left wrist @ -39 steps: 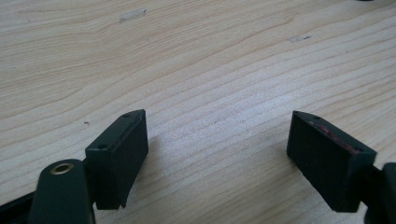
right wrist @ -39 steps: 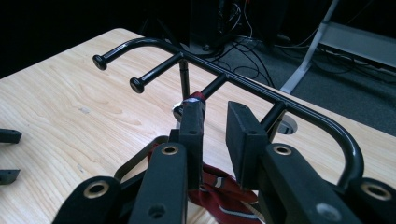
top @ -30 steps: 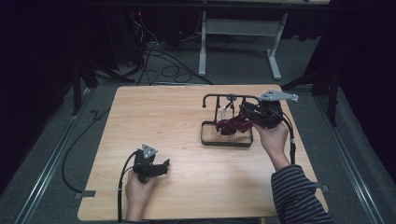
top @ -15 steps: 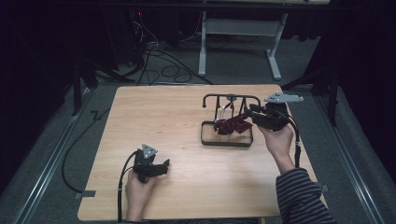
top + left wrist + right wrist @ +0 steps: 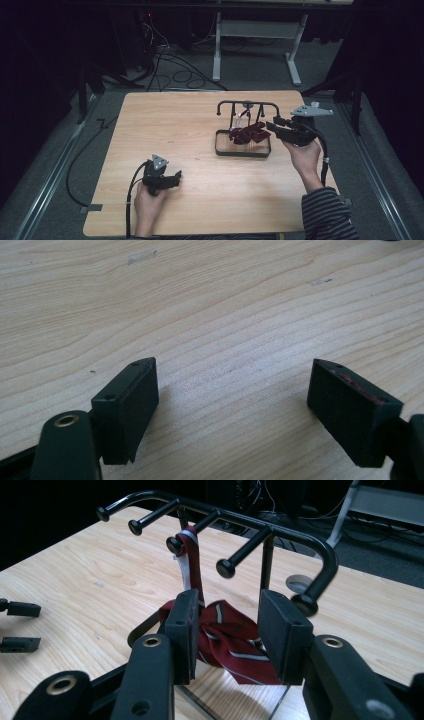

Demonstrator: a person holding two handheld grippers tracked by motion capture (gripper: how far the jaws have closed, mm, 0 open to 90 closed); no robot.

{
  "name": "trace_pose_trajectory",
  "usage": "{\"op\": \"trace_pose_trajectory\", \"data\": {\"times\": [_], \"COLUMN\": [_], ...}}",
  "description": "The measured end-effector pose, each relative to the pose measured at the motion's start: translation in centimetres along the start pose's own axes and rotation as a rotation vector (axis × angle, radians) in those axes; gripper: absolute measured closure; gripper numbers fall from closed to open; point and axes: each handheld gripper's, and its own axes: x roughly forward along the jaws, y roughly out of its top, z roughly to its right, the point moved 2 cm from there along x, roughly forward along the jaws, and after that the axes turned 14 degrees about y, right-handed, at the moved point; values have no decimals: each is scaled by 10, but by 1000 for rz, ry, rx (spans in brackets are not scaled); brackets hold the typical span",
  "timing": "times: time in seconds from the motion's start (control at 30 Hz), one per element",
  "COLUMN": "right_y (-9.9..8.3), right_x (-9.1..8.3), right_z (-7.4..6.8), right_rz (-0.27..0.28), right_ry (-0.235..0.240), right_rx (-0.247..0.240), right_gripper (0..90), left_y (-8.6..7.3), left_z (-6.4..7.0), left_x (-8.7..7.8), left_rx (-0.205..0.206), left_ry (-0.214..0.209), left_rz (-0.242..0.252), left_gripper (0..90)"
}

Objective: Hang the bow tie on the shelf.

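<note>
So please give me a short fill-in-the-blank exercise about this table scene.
1. The red striped tie hangs from a peg of the black ____.
2. The left gripper has its jaws ____ above the bare table.
3. The right gripper has one jaw on each side of the ____.

Missing words: rack; open; tie

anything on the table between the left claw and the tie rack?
Nothing: in the high view, bare wood runs from the left claw to the tie rack. The left gripper view also shows plain table ahead of its open jaws.
</note>
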Motion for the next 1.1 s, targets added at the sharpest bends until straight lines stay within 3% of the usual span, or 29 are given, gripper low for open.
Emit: {"op": "trace_pose_trajectory", "data": {"times": [1.1], "right_y": [-30], "right_x": [-33], "right_z": [3], "right_rz": [45], "right_ry": [-8], "right_rx": [33], "right_gripper": [593], "left_y": [0], "left_z": [0], "left_x": [0], "left_rx": [0], "left_ry": [0], "left_rz": [0], "left_gripper": [210]}}
